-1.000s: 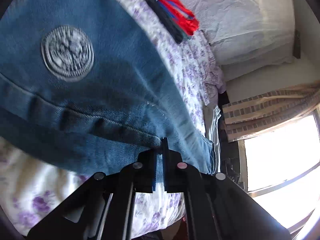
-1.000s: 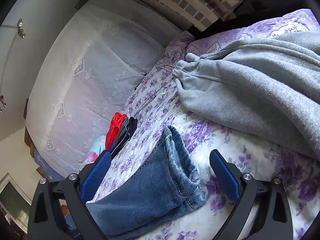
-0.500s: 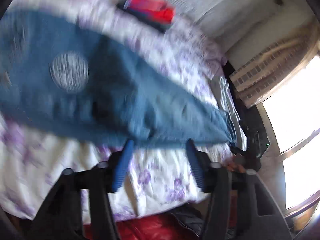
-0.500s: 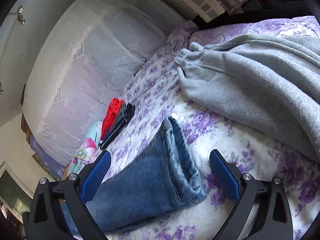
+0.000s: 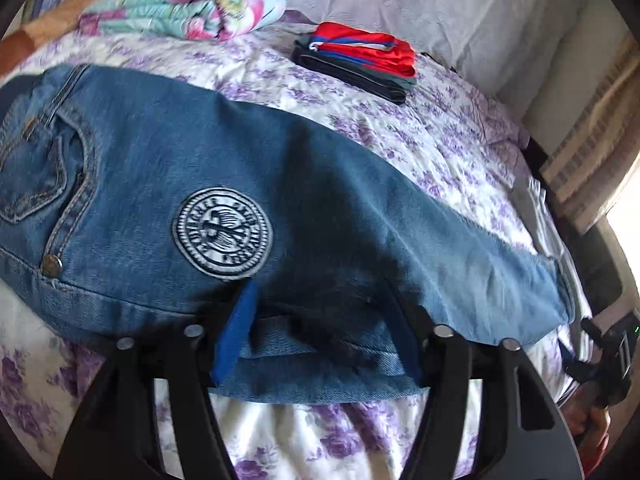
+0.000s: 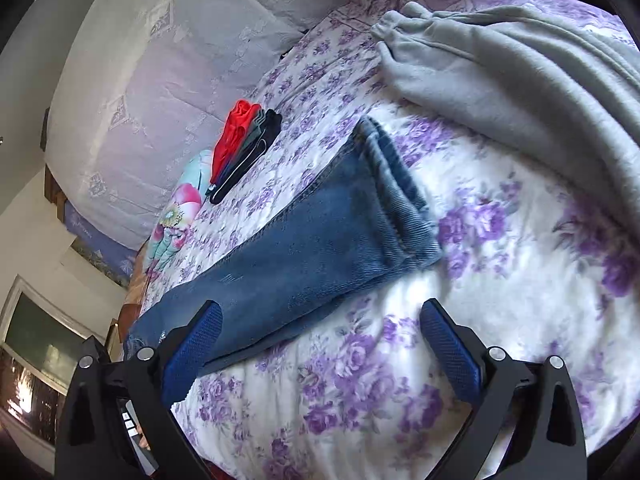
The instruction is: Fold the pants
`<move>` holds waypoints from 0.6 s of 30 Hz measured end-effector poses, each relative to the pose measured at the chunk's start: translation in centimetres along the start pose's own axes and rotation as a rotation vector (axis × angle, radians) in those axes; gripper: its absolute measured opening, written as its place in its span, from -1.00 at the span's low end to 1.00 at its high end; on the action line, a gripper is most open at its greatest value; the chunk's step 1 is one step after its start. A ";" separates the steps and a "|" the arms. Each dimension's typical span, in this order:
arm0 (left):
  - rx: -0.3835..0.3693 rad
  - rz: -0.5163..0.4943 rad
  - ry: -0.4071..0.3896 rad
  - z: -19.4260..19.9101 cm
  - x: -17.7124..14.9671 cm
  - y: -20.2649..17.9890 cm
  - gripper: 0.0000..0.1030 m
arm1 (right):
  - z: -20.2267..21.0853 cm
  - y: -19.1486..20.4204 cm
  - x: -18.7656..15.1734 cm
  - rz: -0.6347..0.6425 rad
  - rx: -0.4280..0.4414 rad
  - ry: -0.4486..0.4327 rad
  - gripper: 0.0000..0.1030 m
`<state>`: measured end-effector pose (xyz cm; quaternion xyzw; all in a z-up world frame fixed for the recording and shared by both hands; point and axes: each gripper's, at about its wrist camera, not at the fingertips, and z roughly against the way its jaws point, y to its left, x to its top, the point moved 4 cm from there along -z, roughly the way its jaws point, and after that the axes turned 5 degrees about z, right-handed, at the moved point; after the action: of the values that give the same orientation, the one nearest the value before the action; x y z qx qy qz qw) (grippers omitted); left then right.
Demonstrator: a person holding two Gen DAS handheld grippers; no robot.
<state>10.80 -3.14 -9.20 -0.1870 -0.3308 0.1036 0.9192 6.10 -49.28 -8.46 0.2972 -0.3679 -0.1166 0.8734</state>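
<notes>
Garment: blue jeans lie lengthwise on the flowered bed, legs laid one on the other; in the left wrist view the waist and pocket fill the left of the frame, the round patch sits at centre, and the legs taper toward the right edge.
Hem end: in the right wrist view the stacked cuffs lie at centre, pointing to the upper right, near but apart from the grey sweatpants.
Left tool: its jaws have just been opening; they stand wide over the near edge of the denim, nothing clamped between them.
Right tool: jaws wide, empty, hovering low in the frame over the leg and bedspread.
Step in hand: the lengthwise fold appears laid down and released.
Next move: probably a crosswise fold, which calls for gripping both cuff layers together and carrying them toward the waistband.
Background: a folded stack of clothes rests at upper centre.
</notes>
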 end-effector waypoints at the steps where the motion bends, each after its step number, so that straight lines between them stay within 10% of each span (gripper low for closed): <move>1: 0.005 -0.007 -0.010 0.1 -0.2 -0.2 0.26 | -0.3 0.1 -0.1 0.006 -0.002 -0.012 0.93; 4: -0.019 0.005 -0.005 0.3 -0.2 0.1 0.29 | -0.7 0.6 0.0 0.026 0.023 -0.054 0.77; 10: -0.055 0.011 0.009 0.3 -0.1 0.2 0.31 | -2.2 -0.8 0.5 -0.101 0.110 -0.081 -0.62; 18: -0.073 -0.029 0.059 0.2 -0.5 0.3 0.25 | -1.9 -2.8 0.7 -0.104 0.098 -0.009 -0.82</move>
<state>10.23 -2.93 -9.48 -0.2186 -0.3098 0.0726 0.9225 7.97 -50.97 -10.80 0.3580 -0.3609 -0.1449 0.8489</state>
